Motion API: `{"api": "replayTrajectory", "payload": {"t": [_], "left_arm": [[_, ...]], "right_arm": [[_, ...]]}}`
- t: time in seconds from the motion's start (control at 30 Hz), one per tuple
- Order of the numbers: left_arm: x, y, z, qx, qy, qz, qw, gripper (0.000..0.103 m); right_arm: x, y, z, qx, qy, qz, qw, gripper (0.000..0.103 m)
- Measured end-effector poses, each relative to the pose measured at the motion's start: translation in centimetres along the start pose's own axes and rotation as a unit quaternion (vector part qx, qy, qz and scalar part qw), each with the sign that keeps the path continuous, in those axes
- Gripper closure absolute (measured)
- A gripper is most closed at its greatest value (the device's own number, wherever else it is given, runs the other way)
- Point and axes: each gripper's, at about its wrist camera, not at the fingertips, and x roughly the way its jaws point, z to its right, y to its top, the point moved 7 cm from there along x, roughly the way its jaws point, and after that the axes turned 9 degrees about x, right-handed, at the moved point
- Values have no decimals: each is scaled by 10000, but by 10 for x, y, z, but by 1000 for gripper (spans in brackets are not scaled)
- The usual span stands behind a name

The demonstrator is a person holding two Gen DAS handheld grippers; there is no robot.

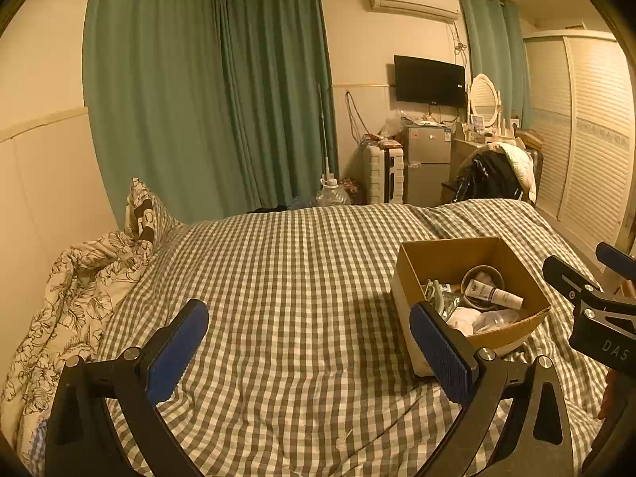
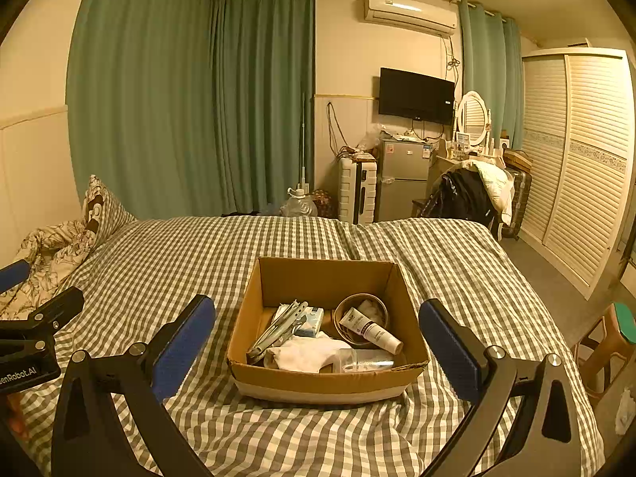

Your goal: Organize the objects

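Observation:
An open cardboard box (image 2: 318,278) sits on the checked bedspread (image 2: 159,262). It holds a white tube (image 2: 371,330) lying across a round tin (image 2: 359,310), a white cloth (image 2: 306,351), a clear bottle (image 2: 363,359), a tissue pack (image 2: 312,318) and a metal tool (image 2: 278,330). My right gripper (image 2: 318,351) is open and empty, just in front of the box. My left gripper (image 1: 310,344) is open and empty over bare bedspread, left of the box (image 1: 449,256). The right gripper shows at the left wrist view's right edge (image 1: 588,298).
A flowered quilt (image 1: 75,290) and pillow (image 1: 143,210) lie at the bed's left. Beyond the bed stand a suitcase (image 2: 357,190), small fridge (image 2: 403,179), a chair with clothes (image 2: 469,194) and a wardrobe (image 2: 576,159). A stool (image 2: 608,338) stands right of the bed.

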Motion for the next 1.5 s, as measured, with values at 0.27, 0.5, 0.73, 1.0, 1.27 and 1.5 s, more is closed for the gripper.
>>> {"api": "replayTrajectory", "payload": {"t": [0.27,0.5,0.73,1.0,1.27,1.5], "left_arm": [[2,-2,-2,-30,12,-40,10000,0],[1,-3,-2,-17,32,-41,10000,0],[2,-3,-2,-13,56,-47,10000,0],[-2,-2,0,26,3,26,10000,0],[-3,-3,-2,-79,-77,40,9999,0],[-3,-3,-4,-105,-38,33,9999,0]], "right_arm": [[2,-2,-2,-14,23,-37,10000,0],[4,-4,-3,-35,30,-85,10000,0],[5,-5,-5,-38,30,-97,9999,0],[6,-7,-5,-50,29,-129,9999,0],[7,-8,-6,-66,25,-159,9998,0],[7,-8,-6,-64,20,-163,9998,0]]}}
